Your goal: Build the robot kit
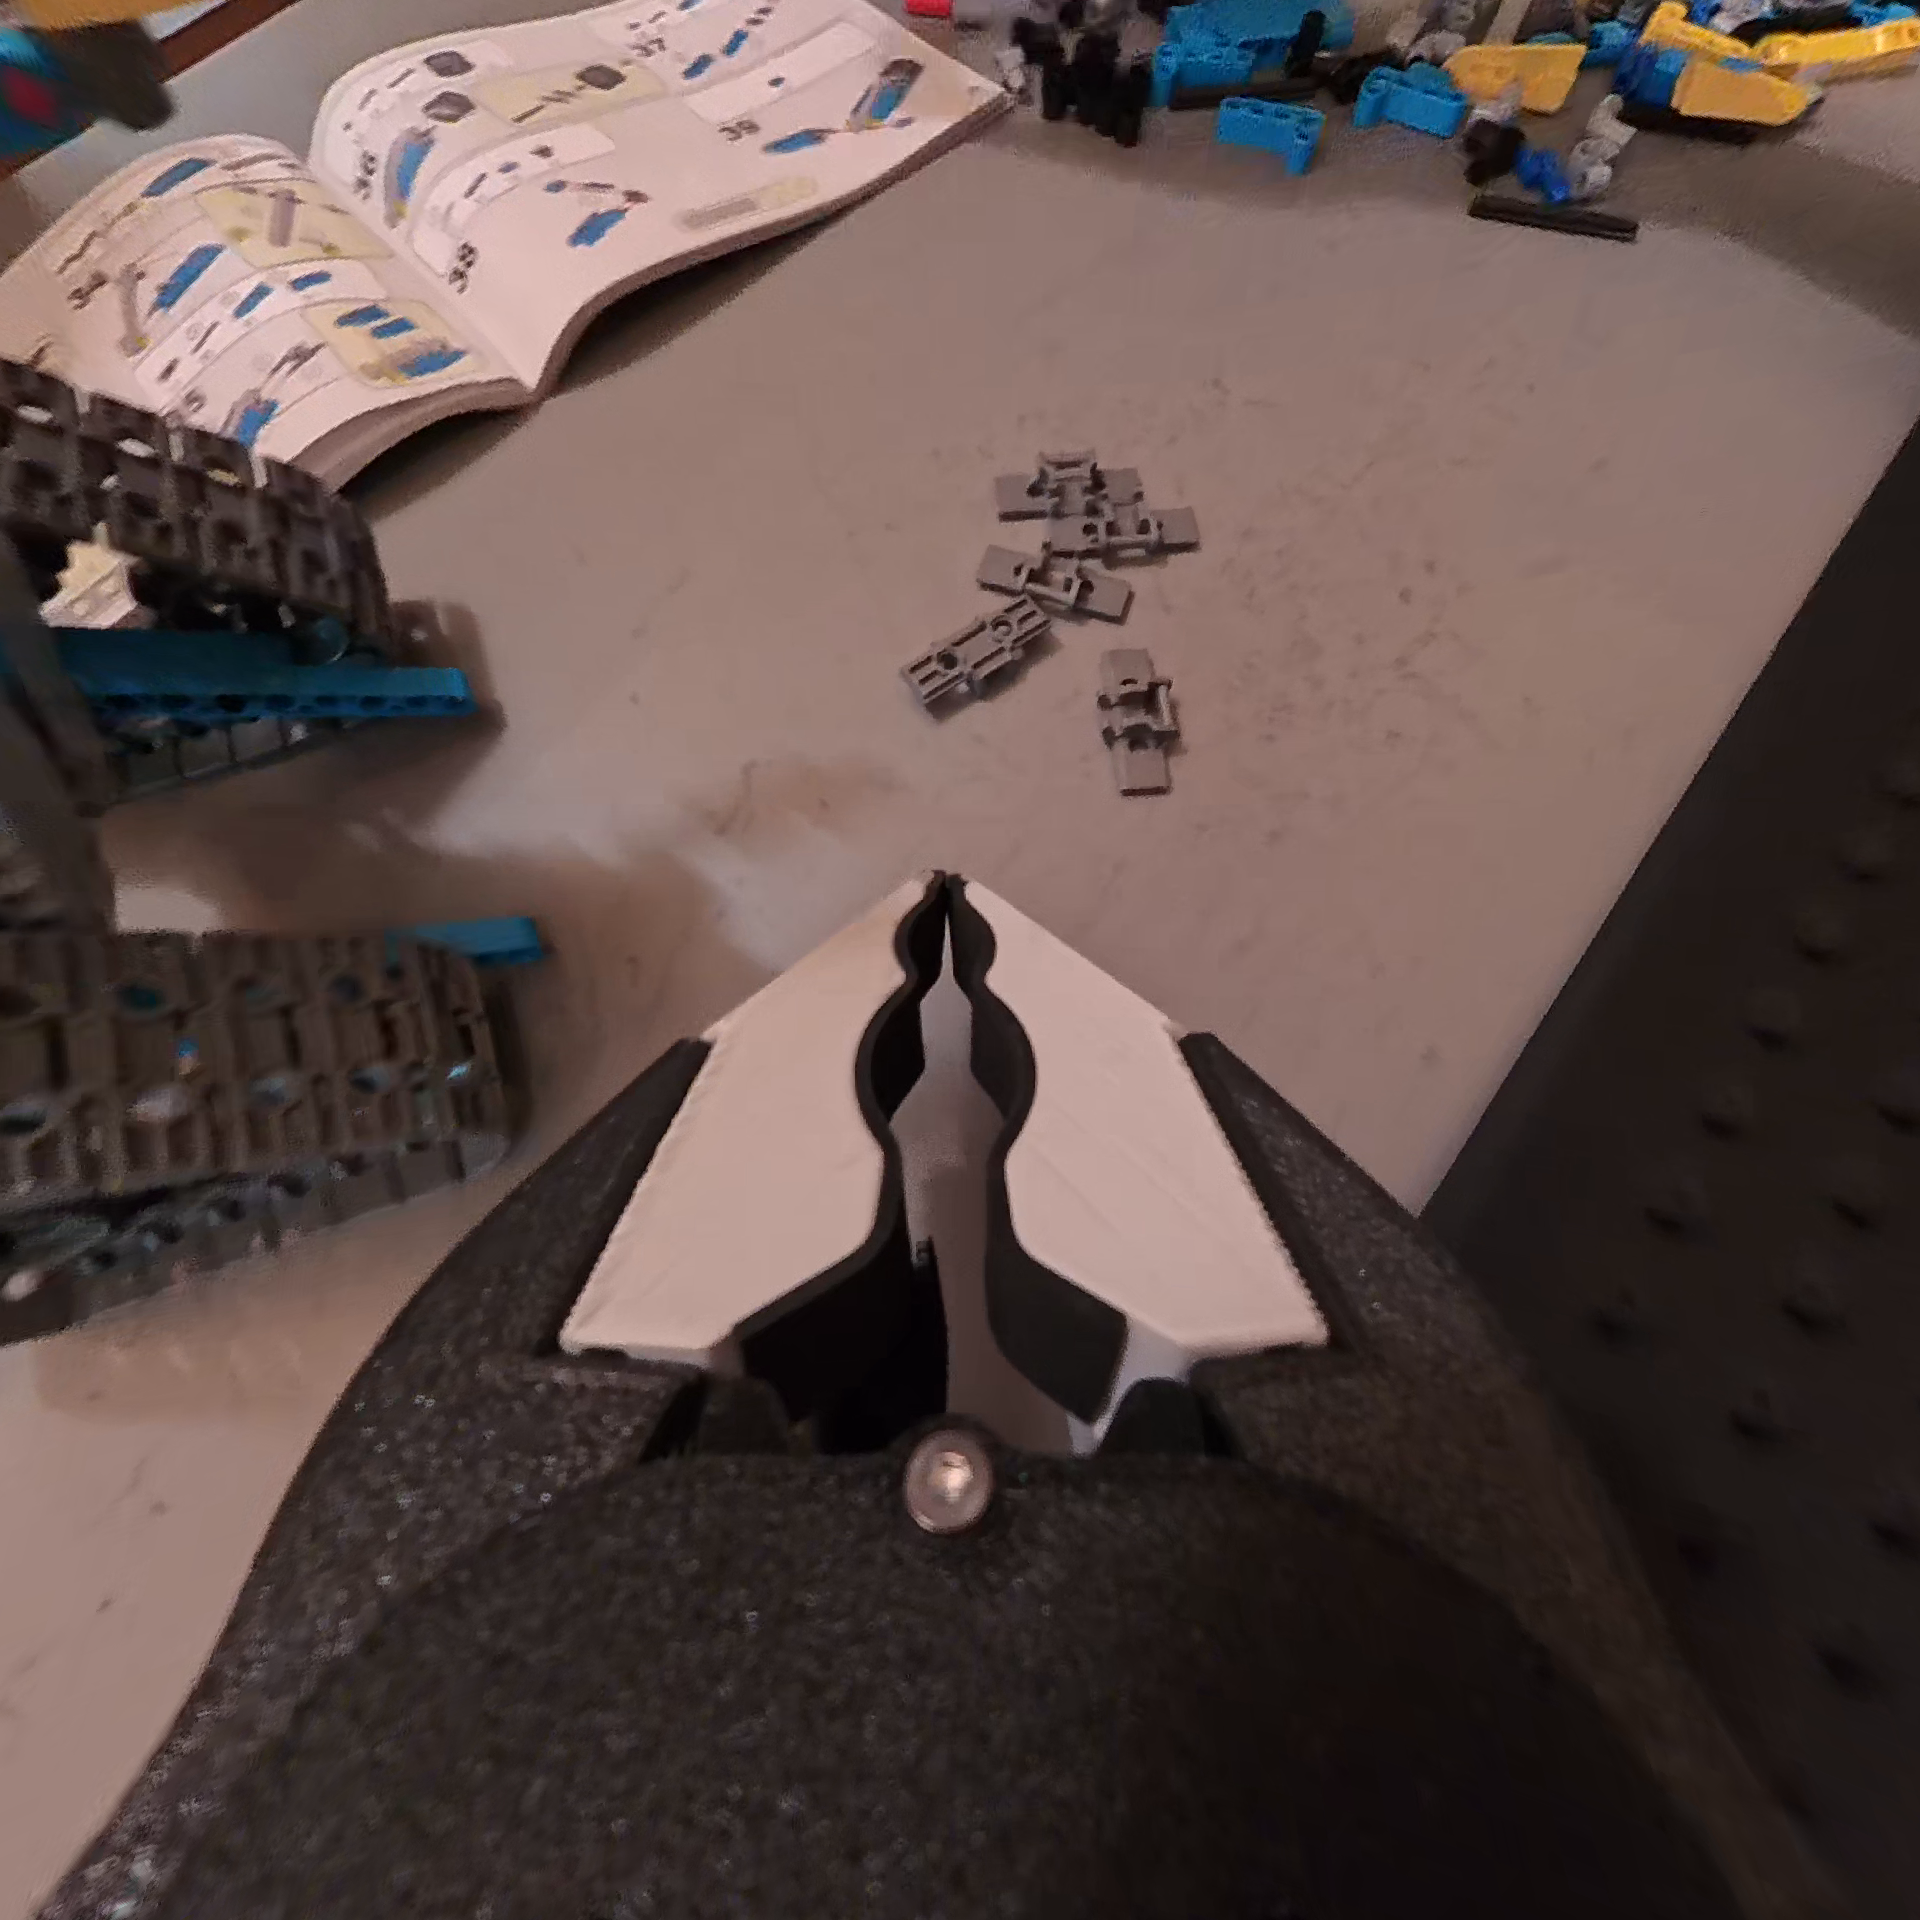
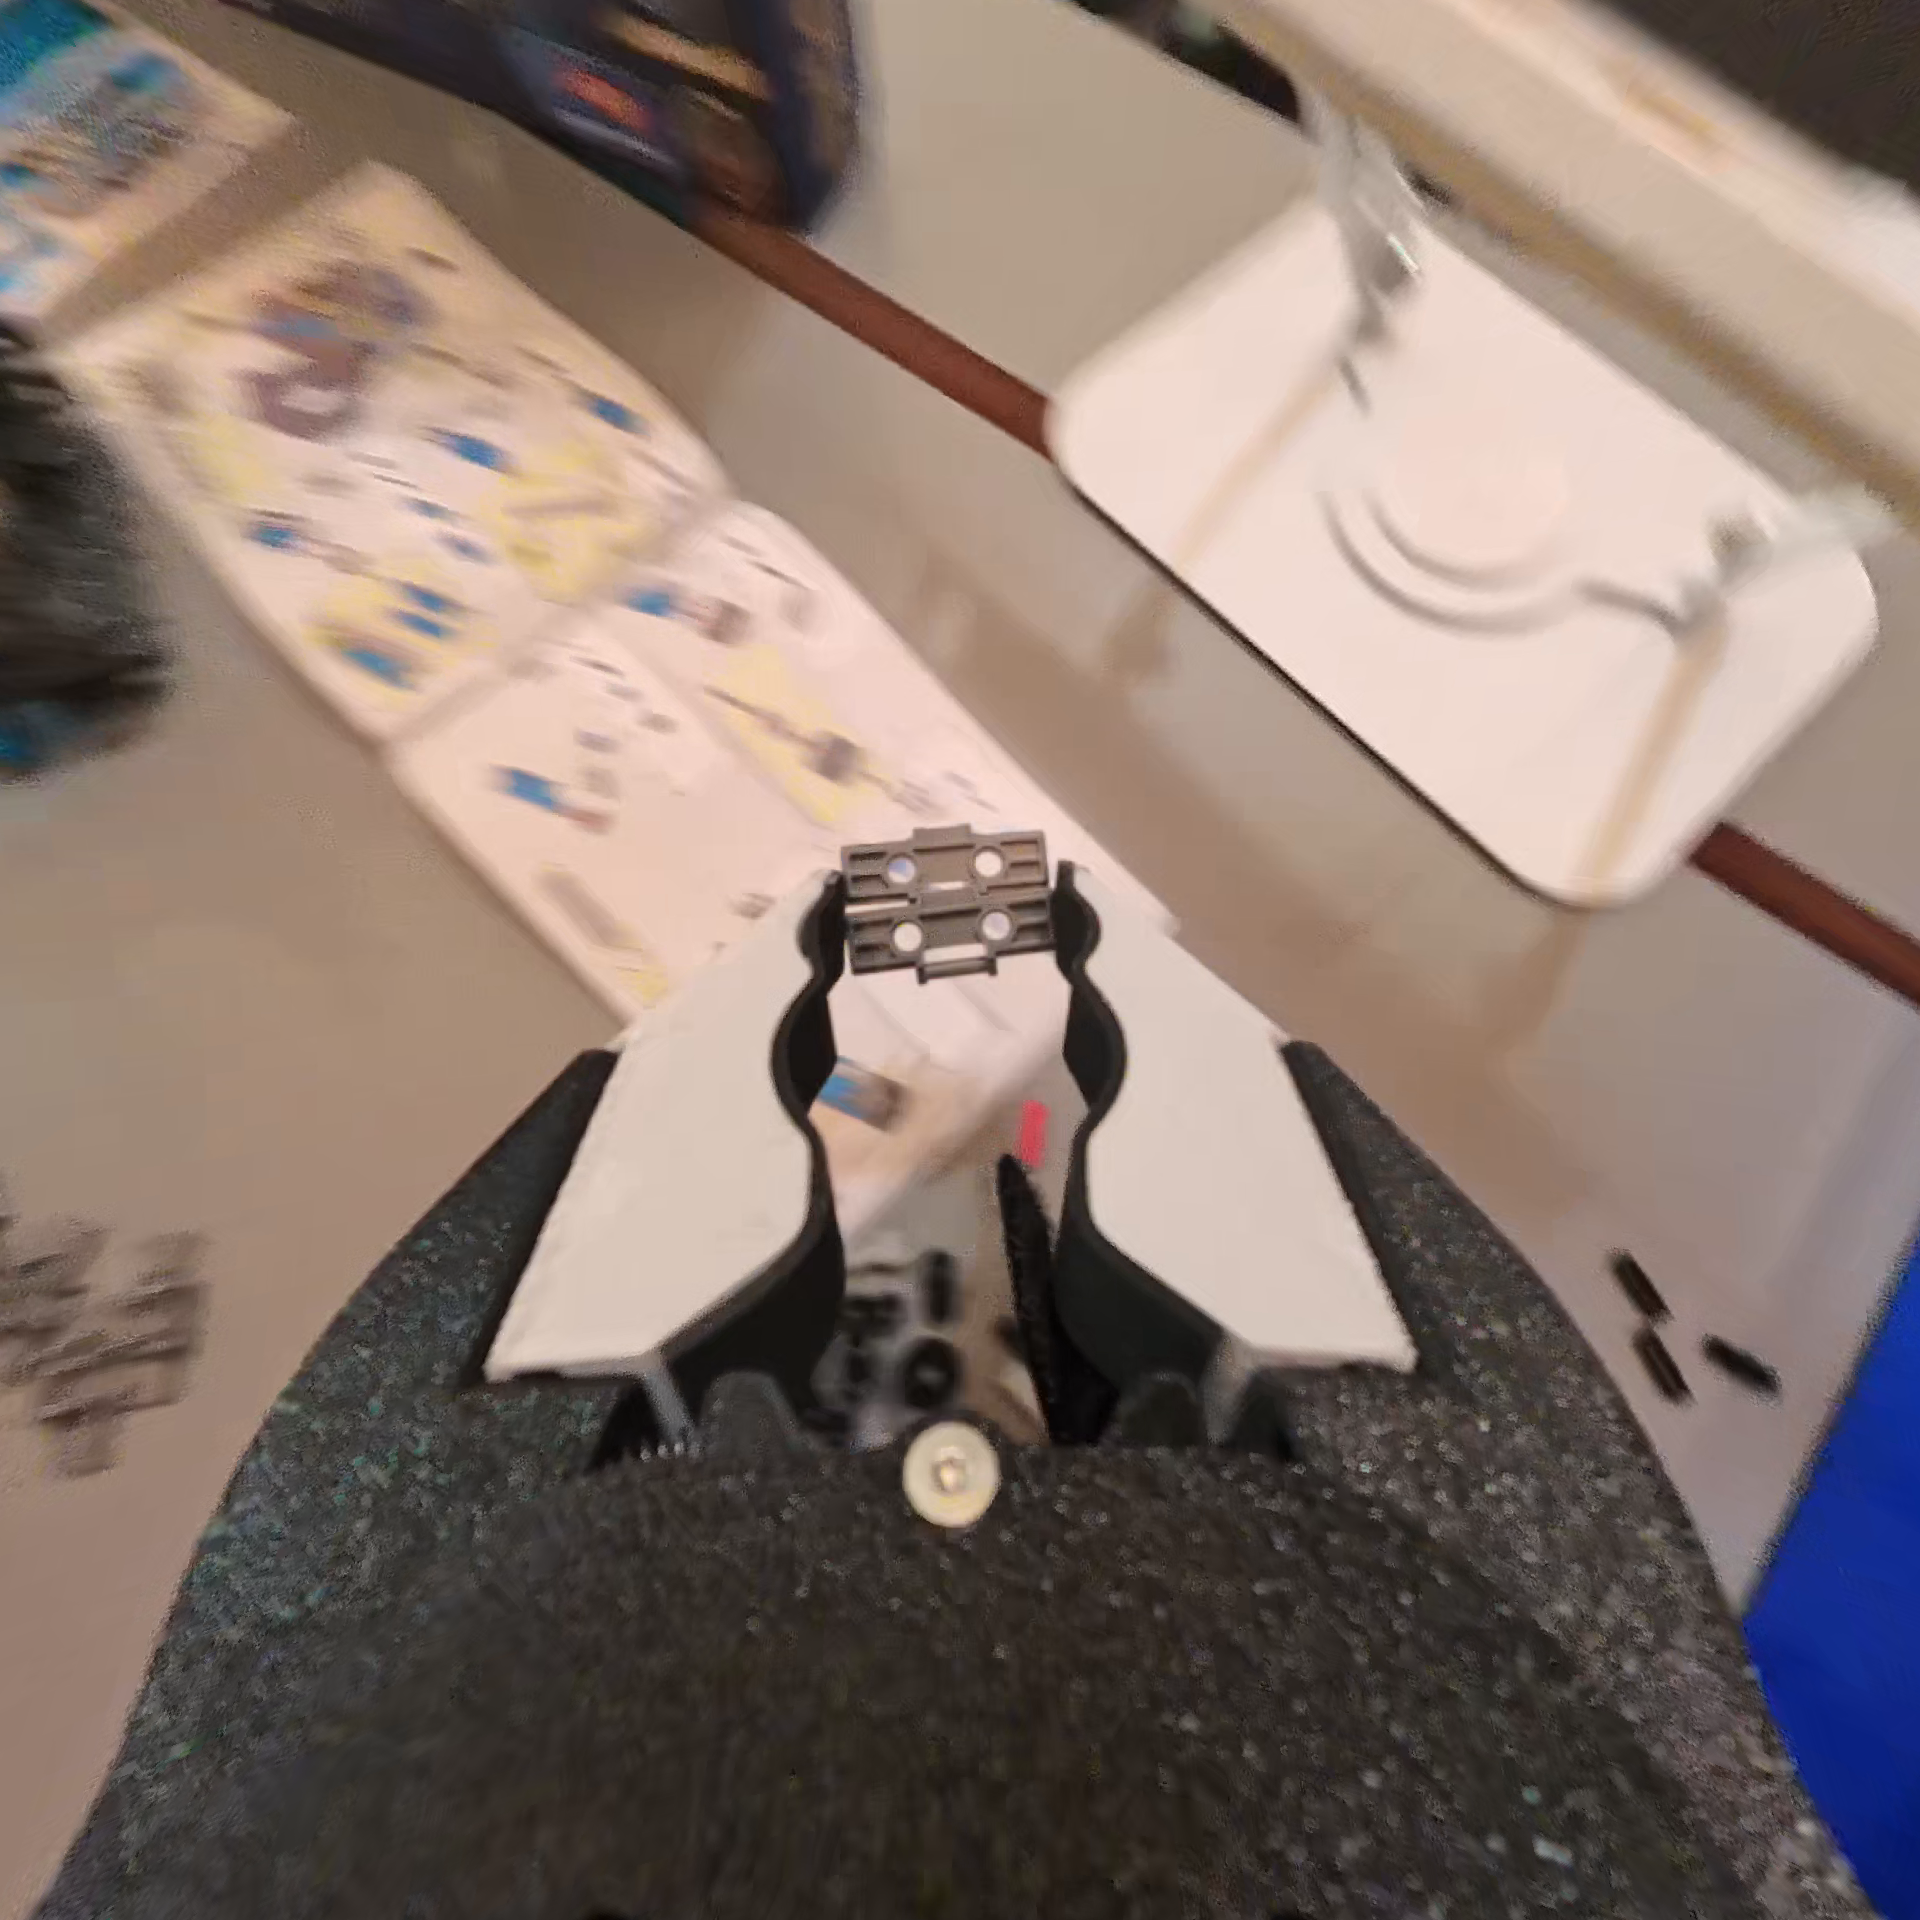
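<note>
My left gripper (image 1: 943, 883) is shut and empty, its tips just above the grey table. Several loose grey track links (image 1: 1075, 566) lie on the table a short way ahead of it. A tracked toy vehicle (image 1: 208, 831) with grey treads and blue beams stands to its left. My right gripper (image 2: 954, 896) is shut on two joined grey track links (image 2: 951, 914) and holds them in the air above an open instruction booklet (image 2: 623, 665). The right wrist view is blurred by motion.
The open instruction booklet (image 1: 436, 208) lies at the far left. A pile of blue, yellow and black building parts (image 1: 1455, 83) sits at the far right. A black studded mat (image 1: 1745, 1143) borders the table's right edge. A white stand base (image 2: 1475, 540) sits at the far edge. My hands' fingertips stand some 30 cm from each other.
</note>
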Demonstrator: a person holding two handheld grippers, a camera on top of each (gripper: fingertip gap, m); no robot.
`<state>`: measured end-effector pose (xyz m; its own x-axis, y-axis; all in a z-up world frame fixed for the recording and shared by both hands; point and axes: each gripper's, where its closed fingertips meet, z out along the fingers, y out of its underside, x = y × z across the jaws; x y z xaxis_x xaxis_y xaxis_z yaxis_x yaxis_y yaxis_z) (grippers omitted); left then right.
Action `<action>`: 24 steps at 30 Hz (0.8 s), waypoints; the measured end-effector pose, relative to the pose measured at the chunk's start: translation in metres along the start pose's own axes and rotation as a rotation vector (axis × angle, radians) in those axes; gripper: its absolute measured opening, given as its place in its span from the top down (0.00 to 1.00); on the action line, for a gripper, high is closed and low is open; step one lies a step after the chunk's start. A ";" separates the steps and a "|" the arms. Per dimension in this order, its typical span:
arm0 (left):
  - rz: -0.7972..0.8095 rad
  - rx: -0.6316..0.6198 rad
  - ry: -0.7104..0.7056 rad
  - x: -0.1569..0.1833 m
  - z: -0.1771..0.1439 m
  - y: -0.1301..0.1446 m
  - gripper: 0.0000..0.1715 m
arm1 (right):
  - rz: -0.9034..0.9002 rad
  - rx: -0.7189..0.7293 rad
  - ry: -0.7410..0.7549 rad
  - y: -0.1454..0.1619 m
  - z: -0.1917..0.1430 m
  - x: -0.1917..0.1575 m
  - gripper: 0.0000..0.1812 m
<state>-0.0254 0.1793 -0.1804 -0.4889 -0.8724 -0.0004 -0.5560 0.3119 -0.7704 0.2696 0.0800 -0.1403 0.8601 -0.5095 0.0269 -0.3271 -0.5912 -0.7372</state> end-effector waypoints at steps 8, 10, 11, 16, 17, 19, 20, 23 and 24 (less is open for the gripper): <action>-0.483 0.184 0.105 -0.029 -0.063 -0.008 0.83 | -0.576 0.212 -0.497 -0.040 -0.071 -0.273 0.78; -0.671 0.327 0.254 -0.035 -0.091 -0.021 0.80 | -0.682 0.223 -0.483 -0.028 -0.063 -0.313 0.78; -0.728 0.374 0.311 -0.038 -0.101 -0.024 0.80 | -0.709 0.235 -0.503 -0.021 -0.058 -0.333 0.78; -0.810 0.313 0.481 -0.031 -0.106 -0.008 0.76 | -0.755 0.350 -0.563 -0.019 -0.058 -0.390 0.78; -0.829 0.329 0.537 -0.026 -0.109 -0.010 0.76 | -0.765 0.356 -0.580 -0.019 -0.060 -0.397 0.78; -0.853 0.354 0.614 -0.022 -0.114 -0.013 0.91 | -0.800 0.345 -0.581 -0.016 -0.058 -0.406 0.78; -0.867 0.355 0.626 -0.022 -0.115 -0.012 0.94 | -0.820 0.341 -0.560 -0.015 -0.055 -0.406 0.78; -0.855 0.326 0.614 -0.025 -0.114 -0.003 0.95 | -0.809 0.332 -0.574 -0.011 -0.050 -0.410 0.77; -0.837 0.311 0.589 -0.029 -0.113 0.002 0.95 | -0.790 0.320 -0.581 -0.009 -0.049 -0.410 0.77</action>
<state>-0.0885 0.2477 -0.1098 -0.3251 -0.4188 0.8479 -0.7099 -0.4843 -0.5114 -0.0992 0.2638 -0.1116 0.8685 0.3835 0.3141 0.4603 -0.3886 -0.7982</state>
